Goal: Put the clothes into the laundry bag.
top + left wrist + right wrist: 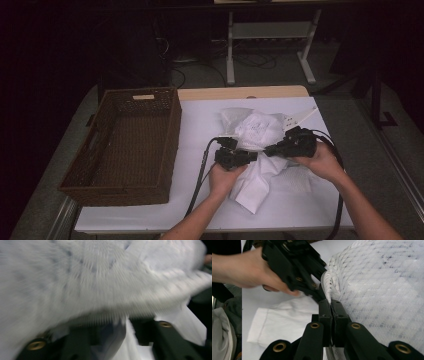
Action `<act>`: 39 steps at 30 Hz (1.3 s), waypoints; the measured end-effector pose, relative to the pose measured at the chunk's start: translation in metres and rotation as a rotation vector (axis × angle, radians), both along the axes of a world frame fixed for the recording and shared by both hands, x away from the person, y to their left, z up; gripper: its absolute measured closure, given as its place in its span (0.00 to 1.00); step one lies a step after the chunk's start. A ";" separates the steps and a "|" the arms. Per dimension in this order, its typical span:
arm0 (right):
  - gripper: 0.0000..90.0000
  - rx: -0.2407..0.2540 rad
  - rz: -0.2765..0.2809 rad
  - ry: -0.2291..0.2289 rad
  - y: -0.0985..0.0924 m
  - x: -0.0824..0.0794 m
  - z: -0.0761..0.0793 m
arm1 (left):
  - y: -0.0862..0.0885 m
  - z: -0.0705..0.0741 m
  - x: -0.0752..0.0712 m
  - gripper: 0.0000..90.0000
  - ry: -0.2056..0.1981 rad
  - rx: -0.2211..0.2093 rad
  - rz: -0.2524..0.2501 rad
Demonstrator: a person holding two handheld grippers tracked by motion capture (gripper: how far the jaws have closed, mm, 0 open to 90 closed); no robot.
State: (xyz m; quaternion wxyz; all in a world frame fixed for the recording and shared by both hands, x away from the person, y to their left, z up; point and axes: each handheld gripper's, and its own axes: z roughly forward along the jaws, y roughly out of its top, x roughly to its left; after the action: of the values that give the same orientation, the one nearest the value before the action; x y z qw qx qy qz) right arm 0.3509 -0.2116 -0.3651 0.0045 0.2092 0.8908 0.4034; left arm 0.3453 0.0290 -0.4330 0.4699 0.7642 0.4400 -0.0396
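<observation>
White mesh garment [256,131] lies bunched on the white tabletop [200,130], right of centre, with a smoother white fabric layer [254,185] trailing toward the near edge. Both hands are on it from the near side.

Right claw [267,150] – jaws pressed together, clamped on a ribbed edge of the mesh garment [374,290]; in the right gripper view the edge [329,287] is pinched right at the jaw tips and the netted cloth spreads away to the right. Right hand [322,162] grips the tool body, cable looping off behind the wrist.

Left claw [252,156] – points at the same bunch, just beside the right claw, tips nearly meeting. In the left gripper view its jaws stand partly apart, with white cloth [120,337] hanging down between them; the picture is blurred, so I cannot tell whether the pads press on it. Mesh garment [87,277] sits close above the jaws there. Left hand [225,177] shows in the right gripper view too, holding the left claw [318,296] against the garment's edge.

Brown wicker basket [172,135] stands on the left part of the tabletop, well apart from the garment, long side running away from the person.
</observation>
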 end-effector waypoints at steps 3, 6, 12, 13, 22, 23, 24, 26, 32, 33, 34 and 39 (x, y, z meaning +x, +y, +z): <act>0.97 0.001 -0.003 -0.005 0.000 0.001 0.001 | 0.012 0.005 -0.008 0.48 0.025 0.026 -0.039; 0.97 0.002 -0.009 -0.005 -0.001 0.001 0.001 | 0.021 0.005 -0.017 0.43 0.072 0.025 -0.094; 0.97 0.003 -0.013 -0.006 -0.001 0.004 0.000 | 0.007 -0.014 -0.023 0.54 0.131 0.077 -0.185; 0.97 -0.001 -0.012 -0.004 0.000 0.004 0.000 | 0.003 -0.015 -0.023 0.66 0.120 0.078 -0.182; 0.97 -0.011 0.013 -0.027 0.001 -0.005 0.005 | -0.019 0.004 -0.005 0.98 -0.029 -0.137 -0.001; 0.97 -0.014 0.012 -0.032 0.001 -0.006 0.007 | -0.020 0.007 0.000 0.98 -0.045 -0.155 0.025; 0.97 -0.008 0.007 -0.039 0.000 -0.007 0.008 | -0.023 0.007 0.004 0.98 -0.068 -0.143 0.041; 0.97 0.002 -0.007 -0.036 -0.002 -0.005 0.008 | -0.028 -0.002 0.013 0.98 -0.052 -0.097 0.054; 0.97 -0.031 -0.023 0.014 -0.003 0.004 -0.009 | -0.021 -0.012 0.010 0.82 -0.007 -0.010 -0.003; 0.97 -0.023 -0.024 0.013 -0.004 0.004 -0.009 | -0.018 -0.010 0.008 0.78 -0.007 0.004 -0.015; 0.97 -0.021 -0.025 0.011 -0.004 0.004 -0.009 | -0.015 -0.008 0.006 0.75 0.002 0.011 -0.028; 0.97 -0.020 -0.021 0.001 -0.002 0.004 -0.007 | 0.007 0.005 -0.005 0.57 0.047 0.020 -0.077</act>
State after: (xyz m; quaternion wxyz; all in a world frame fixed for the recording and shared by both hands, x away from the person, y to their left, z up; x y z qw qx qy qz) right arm 0.3546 -0.2137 -0.3722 0.0104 0.2190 0.8926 0.3941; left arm 0.3405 0.0359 -0.4283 0.4499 0.7841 0.4216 -0.0714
